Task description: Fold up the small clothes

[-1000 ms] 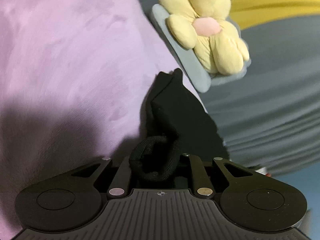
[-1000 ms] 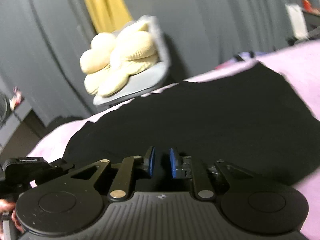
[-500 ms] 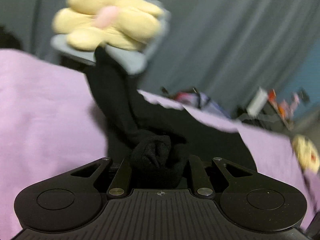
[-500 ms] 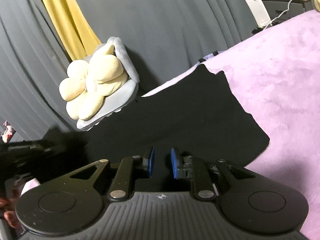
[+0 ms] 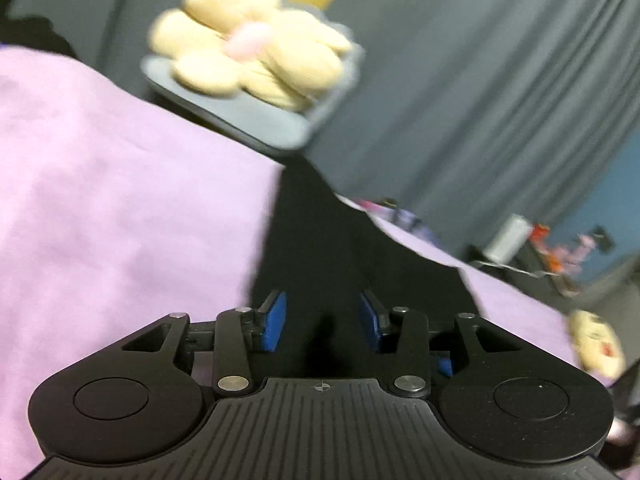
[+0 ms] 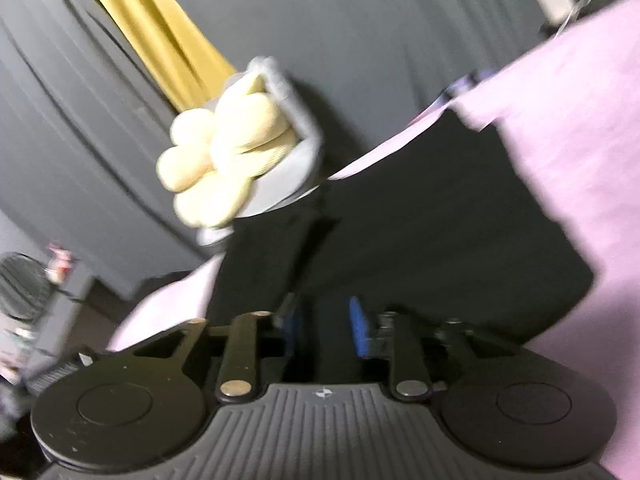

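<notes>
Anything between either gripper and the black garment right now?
Nothing visible. The black garment lies on the purple blanket, directly under the left gripper and right gripper; both jaws have just been opening, cloth unpinched.

The left hand-held gripper [image 5: 322, 322] is matte black with a ribbed centre plate bearing a small crosshair mark, round discs on both sides, silver pivot screws and blue finger pads [image 5: 274, 320]. The right hand-held gripper [image 6: 326, 326] has the same build.

Setting: a home bedroom. My work surface is a bed with a lilac blanket [image 5: 120, 200]; flower cushion [image 5: 248, 56] upper centre; grey curtains [image 5: 480, 100] behind, yellow curtain [image 6: 160, 28] upper left.
</notes>
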The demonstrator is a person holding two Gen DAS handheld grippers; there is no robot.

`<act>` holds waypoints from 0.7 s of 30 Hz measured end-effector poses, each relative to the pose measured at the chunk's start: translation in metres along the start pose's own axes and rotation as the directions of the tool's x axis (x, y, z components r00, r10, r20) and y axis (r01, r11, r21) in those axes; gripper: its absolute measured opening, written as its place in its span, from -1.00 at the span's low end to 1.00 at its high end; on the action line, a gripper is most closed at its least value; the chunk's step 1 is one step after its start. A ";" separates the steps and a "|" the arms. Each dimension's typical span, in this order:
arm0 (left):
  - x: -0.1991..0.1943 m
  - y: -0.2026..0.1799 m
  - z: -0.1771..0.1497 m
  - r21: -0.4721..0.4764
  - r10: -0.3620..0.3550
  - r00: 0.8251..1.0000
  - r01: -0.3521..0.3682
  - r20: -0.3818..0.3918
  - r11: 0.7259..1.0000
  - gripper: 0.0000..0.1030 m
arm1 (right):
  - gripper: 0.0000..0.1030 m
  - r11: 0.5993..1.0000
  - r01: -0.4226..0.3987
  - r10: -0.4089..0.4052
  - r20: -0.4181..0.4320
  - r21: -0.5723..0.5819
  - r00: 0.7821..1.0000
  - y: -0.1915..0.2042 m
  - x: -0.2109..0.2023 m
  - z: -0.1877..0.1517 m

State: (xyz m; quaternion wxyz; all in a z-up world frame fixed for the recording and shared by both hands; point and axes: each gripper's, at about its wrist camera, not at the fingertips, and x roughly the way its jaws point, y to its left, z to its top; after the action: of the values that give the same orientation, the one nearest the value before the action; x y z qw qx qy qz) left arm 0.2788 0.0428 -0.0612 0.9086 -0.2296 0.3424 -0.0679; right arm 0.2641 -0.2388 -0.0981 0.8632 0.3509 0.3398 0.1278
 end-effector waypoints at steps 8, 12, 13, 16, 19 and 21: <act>0.018 0.028 -0.022 -0.133 -0.168 0.985 0.163 -0.027 0.978 0.07 | 0.01 0.998 -0.044 0.050 -0.168 0.035 0.985 0.001 0.049 -0.005; 0.011 0.034 -0.016 -0.176 -0.103 0.995 0.100 -0.012 0.979 0.07 | -0.75 0.998 -0.054 0.061 -0.176 0.045 0.983 0.002 0.057 -0.004; 0.009 0.034 -0.015 -0.168 -0.080 0.997 0.078 -0.006 0.983 0.08 | -0.78 0.999 -0.034 0.039 -0.175 0.030 0.984 0.003 0.056 -0.005; 0.002 0.030 -0.016 -0.127 -0.028 1.000 0.027 -0.003 0.992 0.16 | -0.80 0.993 0.041 -0.052 -0.101 -0.108 0.994 0.018 0.038 -0.003; 0.009 0.035 -0.021 -0.158 -0.086 0.996 0.081 -0.027 0.984 0.19 | -0.81 0.972 0.116 -0.140 -0.112 -0.202 0.984 0.021 0.039 -0.009; 0.013 0.041 -0.023 -0.226 -0.156 0.987 0.142 -0.043 0.964 0.22 | -0.72 0.984 0.073 -0.100 -0.165 -0.161 0.981 0.012 0.042 -0.008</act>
State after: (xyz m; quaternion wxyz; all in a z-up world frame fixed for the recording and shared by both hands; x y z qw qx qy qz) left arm 0.2719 0.0664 -0.1031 0.8587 -0.3528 0.3568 -0.1043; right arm 0.2903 -0.2063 -0.1146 0.8600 0.2554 0.4171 0.1458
